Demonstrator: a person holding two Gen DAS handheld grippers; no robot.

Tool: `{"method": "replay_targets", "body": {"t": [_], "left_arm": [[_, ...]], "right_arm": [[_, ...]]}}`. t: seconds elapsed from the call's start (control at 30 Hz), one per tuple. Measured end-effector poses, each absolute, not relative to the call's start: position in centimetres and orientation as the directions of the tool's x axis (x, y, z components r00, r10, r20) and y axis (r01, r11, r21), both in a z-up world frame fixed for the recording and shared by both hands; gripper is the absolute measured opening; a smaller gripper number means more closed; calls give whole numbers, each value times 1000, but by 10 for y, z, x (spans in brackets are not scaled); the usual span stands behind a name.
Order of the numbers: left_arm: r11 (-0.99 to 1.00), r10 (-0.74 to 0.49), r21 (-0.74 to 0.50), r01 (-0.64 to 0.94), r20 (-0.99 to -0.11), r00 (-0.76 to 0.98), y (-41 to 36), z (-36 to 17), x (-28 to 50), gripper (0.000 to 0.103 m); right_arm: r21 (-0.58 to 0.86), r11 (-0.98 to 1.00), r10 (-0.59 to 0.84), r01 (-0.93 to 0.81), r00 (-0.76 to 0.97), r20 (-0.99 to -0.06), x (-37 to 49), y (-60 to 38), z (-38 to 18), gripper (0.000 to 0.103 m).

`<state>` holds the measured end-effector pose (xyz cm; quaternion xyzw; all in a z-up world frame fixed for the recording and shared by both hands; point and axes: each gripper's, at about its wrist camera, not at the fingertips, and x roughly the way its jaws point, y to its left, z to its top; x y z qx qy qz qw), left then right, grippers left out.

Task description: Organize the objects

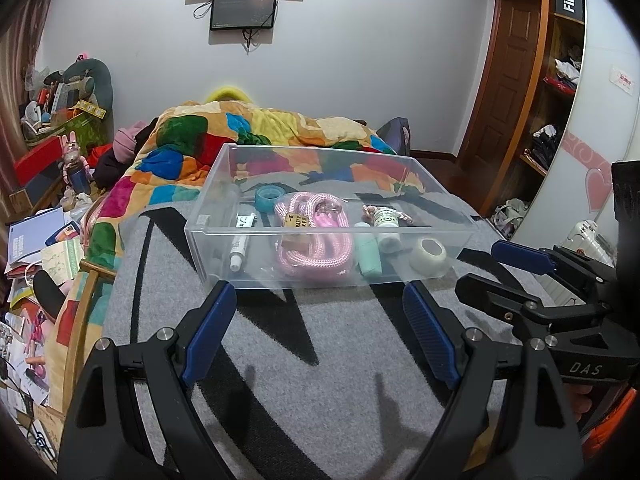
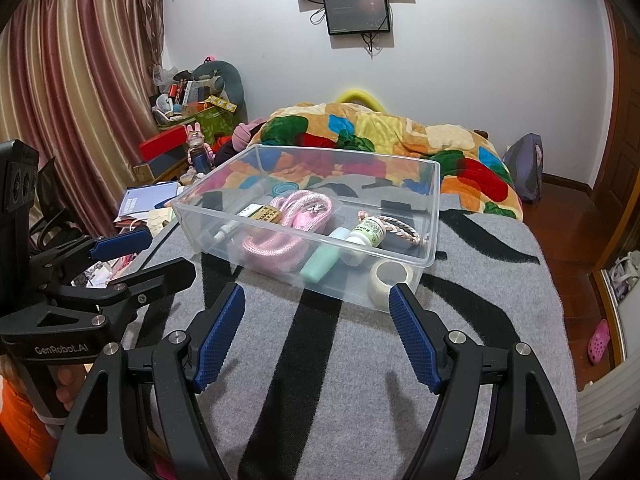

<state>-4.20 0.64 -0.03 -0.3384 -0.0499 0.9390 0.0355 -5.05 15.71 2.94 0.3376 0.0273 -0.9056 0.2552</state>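
Your left gripper [image 1: 318, 292] and right gripper [image 2: 318, 294] hover near the clear bin [image 1: 280, 236] — fingers apart, holding nothing.

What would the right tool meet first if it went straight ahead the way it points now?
Probably the near wall of the clear bin: the open right tool points at it over bare blanket, with the white tape roll just behind that wall. Depth is uncertain.

Both grippers, left gripper [image 1: 320, 308] and right gripper [image 2: 318, 312], are black with ribbed blue pads, silver screws, white lettering; orange sleeve [image 2: 20, 428] at eight o'clock.
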Motion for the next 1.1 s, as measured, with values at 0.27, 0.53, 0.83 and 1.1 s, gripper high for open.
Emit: {"method": "replay_targets", "body": {"t": [0.27, 0.53, 0.83, 1.1], "left_arm": [[-992, 101, -118, -33, -632, -768, 6, 0, -42, 86], [-992, 104, -120, -36, -633, -767, 8, -1, -42, 86], [-990, 123, -130, -50, -636, -762, 9, -3, -42, 86], [-988, 127, -149, -38, -651, -749, 7, -6, -44, 86]], "right_arm": [[124, -868, -444, 480, -641, -626, -51, 157, 29, 72], [125, -868, -444, 480, -641, -626, -51, 157, 29, 72], [125, -869, -444, 479, -641, -626, -51, 158, 28, 72], [128, -869, -444, 478, -639, -628, -50, 159, 26, 72]]}}
